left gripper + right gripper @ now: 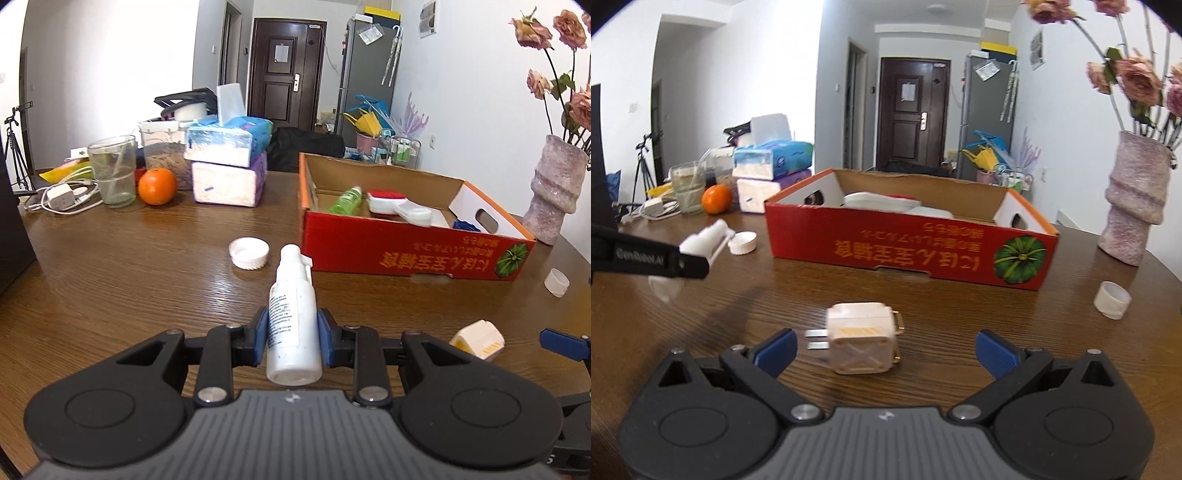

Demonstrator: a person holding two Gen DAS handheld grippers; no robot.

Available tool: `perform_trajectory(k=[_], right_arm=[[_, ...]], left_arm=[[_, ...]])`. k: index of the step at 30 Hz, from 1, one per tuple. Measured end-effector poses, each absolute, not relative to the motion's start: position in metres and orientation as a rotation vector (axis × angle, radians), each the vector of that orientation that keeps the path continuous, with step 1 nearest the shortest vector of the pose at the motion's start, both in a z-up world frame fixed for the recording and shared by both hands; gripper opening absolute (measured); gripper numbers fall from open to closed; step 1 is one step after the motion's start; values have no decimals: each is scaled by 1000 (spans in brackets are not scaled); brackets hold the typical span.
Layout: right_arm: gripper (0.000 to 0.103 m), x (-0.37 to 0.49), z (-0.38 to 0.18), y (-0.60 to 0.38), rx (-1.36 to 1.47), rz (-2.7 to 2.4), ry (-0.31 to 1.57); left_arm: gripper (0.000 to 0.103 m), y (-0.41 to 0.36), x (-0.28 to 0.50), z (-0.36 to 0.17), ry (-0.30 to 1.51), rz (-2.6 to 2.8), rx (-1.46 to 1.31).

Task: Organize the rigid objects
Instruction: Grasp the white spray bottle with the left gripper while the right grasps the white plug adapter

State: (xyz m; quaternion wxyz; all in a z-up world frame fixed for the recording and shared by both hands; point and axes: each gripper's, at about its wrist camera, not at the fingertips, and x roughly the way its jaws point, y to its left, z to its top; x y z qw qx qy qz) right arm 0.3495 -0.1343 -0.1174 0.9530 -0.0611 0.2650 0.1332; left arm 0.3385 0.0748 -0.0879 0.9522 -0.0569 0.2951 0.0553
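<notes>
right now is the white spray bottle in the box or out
Out: the white spray bottle is clamped in the left tongs over the table, short of the red box.

A white spray bottle with a printed label is held off the table, nozzle pointing away, pressed between blue pads. A cream cube-shaped plug adapter lies on its side on the wooden table, two flat prongs pointing left. A white ribbed cap sits open side up just left of the red cardboard box. A second white cap rests near the box's right corner. Inside the box lie a green bottle, a red-and-white brush and a blue item
</notes>
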Motion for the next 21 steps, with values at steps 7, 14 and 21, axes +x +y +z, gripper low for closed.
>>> perform_trajectory(k=[7,14,21], right_arm=[[103,368,-122,-117,-145,264,570],[100,383,-125,-110,-155,267,602],[69,383,-129,-104,-193,303,640]], left_arm=[[29,94,335,-85,586,129,-127],[29,97,334,-84,583,128,-131],[29,96,335,-84,584,131,-128]])
